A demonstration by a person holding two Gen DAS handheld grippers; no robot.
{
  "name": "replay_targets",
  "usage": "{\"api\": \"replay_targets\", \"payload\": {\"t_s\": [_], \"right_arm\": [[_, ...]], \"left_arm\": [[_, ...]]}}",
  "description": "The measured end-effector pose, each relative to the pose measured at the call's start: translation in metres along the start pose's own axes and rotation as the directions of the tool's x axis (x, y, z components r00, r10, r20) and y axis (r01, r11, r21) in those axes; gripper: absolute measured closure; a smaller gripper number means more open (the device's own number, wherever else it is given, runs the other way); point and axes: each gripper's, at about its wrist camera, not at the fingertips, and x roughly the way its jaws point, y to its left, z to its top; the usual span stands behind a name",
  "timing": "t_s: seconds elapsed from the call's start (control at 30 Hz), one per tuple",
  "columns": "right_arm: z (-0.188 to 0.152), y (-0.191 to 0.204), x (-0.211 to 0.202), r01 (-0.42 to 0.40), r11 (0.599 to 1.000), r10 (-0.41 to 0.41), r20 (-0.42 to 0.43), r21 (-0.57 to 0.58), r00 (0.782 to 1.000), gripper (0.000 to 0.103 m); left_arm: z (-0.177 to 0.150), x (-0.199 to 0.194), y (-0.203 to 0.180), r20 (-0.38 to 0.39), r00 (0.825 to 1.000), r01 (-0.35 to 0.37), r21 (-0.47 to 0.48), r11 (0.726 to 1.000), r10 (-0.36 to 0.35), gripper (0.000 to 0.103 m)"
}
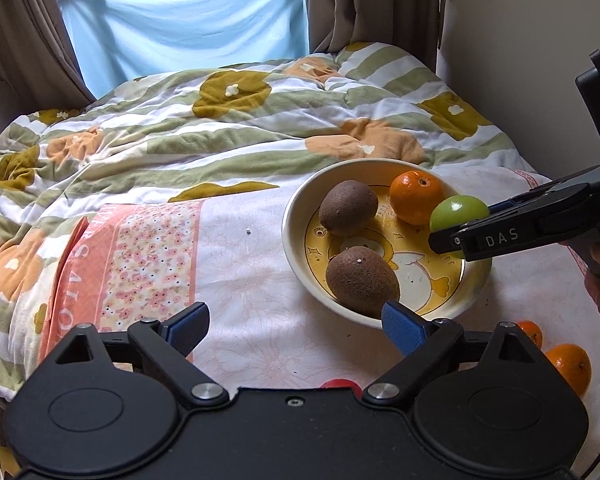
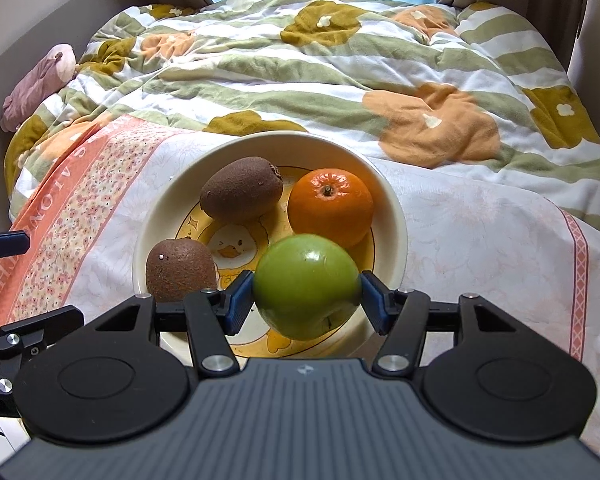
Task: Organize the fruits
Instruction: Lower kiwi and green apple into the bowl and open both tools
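Both wrist cams tilt down, close over the bed [image 1: 260, 128]; both share the bowl [image 1: 296, 200] [image 2: 384, 196], right nearer.

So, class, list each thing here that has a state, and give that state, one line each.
Left claw: open, empty.
Right claw: shut on the green apple, over the bowl.
Green apple: held, whole.
Bowl: upright, holding fruit.
Two kiwis: in the bowl, unpeeled.
Orange: in the bowl, unpeeled.
Two oranges: outside the bowl, on the cloth.
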Motion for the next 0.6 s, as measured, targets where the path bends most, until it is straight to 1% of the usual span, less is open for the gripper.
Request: {"api": "replay_targets", "payload": {"t_s": [0.03, 0.1, 0.13, 0.27, 0.4, 0.6], "right_arm": [[0.001, -0.001, -0.001, -0.006, 1.000, 0.006, 0.006, 0.000, 1.000, 0.027], [0.001, -0.001, -0.005, -0.003, 1.000, 0.003, 0.024, -0.004, 1.000, 0.014], [0.001, -0.002, -0.006, -0.005, 1.000, 0.005, 0.028, -0.009, 1.000, 0.000], [-0.003, -0.005, -0.015, -0.038, 0.999, 0.038, 0.062, 0.003, 0.997, 0.000], [-0.005, -0.005, -0.028, -0.025, 1.000, 0.026, 0.097, -0.005, 0.995, 0.000], [-0.005, 0.002, -0.057, -0.009, 0.999, 0.014, 0.156, -0.031, 0.988, 0.000]], "left_arm": [[-0.001, -0.001, 0.001, 0.002, 1.000, -0.003, -0.003, 1.000, 0.003, 0.008], [-0.002, -0.004, 0.002, 0.007, 1.000, -0.009, -0.009, 1.000, 0.009, 0.008], [-0.003, -0.006, 0.002, 0.009, 1.000, -0.011, -0.012, 1.000, 0.011, 0.008], [-0.006, -0.012, 0.004, 0.023, 1.000, -0.020, -0.023, 1.000, 0.021, 0.008], [-0.007, -0.020, 0.005, 0.047, 0.999, -0.022, -0.034, 0.999, 0.024, 0.008], [-0.008, -0.040, 0.010, 0.105, 0.994, -0.029, -0.029, 0.999, 0.032, 0.008]]}}
